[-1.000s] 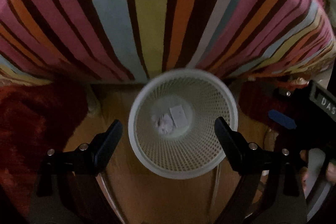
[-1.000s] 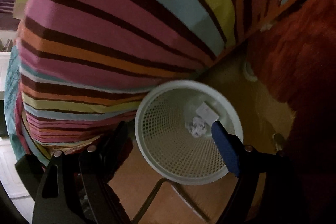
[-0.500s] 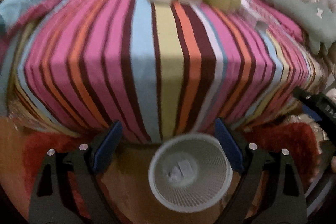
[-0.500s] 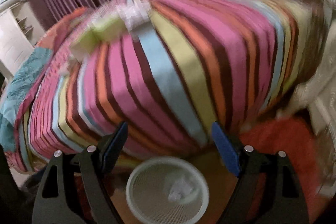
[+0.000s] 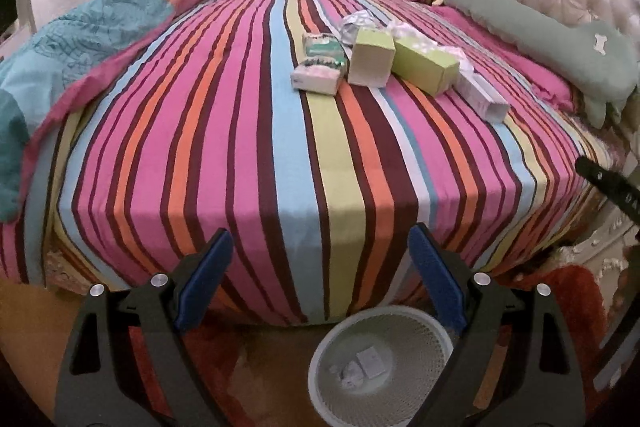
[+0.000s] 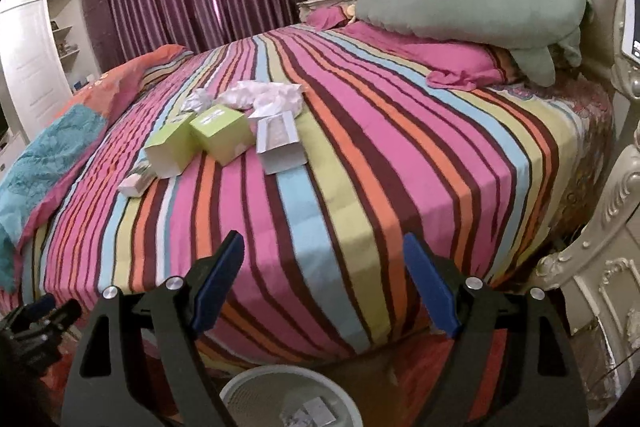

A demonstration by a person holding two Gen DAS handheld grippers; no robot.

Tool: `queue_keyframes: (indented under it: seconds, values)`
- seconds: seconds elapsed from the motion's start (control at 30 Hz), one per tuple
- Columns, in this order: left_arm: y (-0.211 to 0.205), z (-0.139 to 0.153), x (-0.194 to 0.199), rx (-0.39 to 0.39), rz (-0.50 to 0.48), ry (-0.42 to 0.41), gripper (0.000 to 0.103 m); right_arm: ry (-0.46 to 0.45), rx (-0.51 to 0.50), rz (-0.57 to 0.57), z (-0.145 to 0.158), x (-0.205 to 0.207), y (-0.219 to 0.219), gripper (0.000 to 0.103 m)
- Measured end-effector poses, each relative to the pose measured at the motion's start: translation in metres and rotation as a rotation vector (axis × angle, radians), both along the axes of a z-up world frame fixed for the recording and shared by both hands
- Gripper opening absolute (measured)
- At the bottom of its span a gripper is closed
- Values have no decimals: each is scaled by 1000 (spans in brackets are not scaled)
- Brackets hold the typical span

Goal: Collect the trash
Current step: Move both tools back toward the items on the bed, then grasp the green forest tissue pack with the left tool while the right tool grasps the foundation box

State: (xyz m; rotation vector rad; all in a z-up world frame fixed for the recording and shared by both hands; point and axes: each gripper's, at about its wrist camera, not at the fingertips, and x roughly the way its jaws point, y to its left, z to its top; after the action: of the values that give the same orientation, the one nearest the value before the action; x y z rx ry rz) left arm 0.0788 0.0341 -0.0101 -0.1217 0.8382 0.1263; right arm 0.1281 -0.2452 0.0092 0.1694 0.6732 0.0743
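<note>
Trash (image 5: 372,61) on bed; both jaws wide, empty

Striped bed (image 5: 248,131) – boxes (image 5: 370,57), crumpled paper (image 6: 260,95), green pillow (image 6: 472,7) on top

On the bed (image 5: 248,131) lie two green boxes (image 5: 372,57) (image 5: 426,65), one white-and-pink carton (image 5: 482,99), one small white box (image 5: 316,79), one green-printed packet (image 5: 323,49) and crumpled tissues (image 6: 260,95) too bunched to count. One mesh bin (image 5: 380,367) holds two scraps (image 5: 360,367).
</note>
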Motion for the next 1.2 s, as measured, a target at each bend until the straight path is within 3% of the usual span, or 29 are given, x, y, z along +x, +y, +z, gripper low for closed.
queue_keyframes:
  seconds: [0.4, 1.2]
  values:
    - [10, 8, 43, -8, 1, -12, 87, 19, -24, 68, -3, 25, 8, 78]
    - [31, -10, 170, 39, -90, 52, 87, 87, -83, 184, -10, 116, 40, 78]
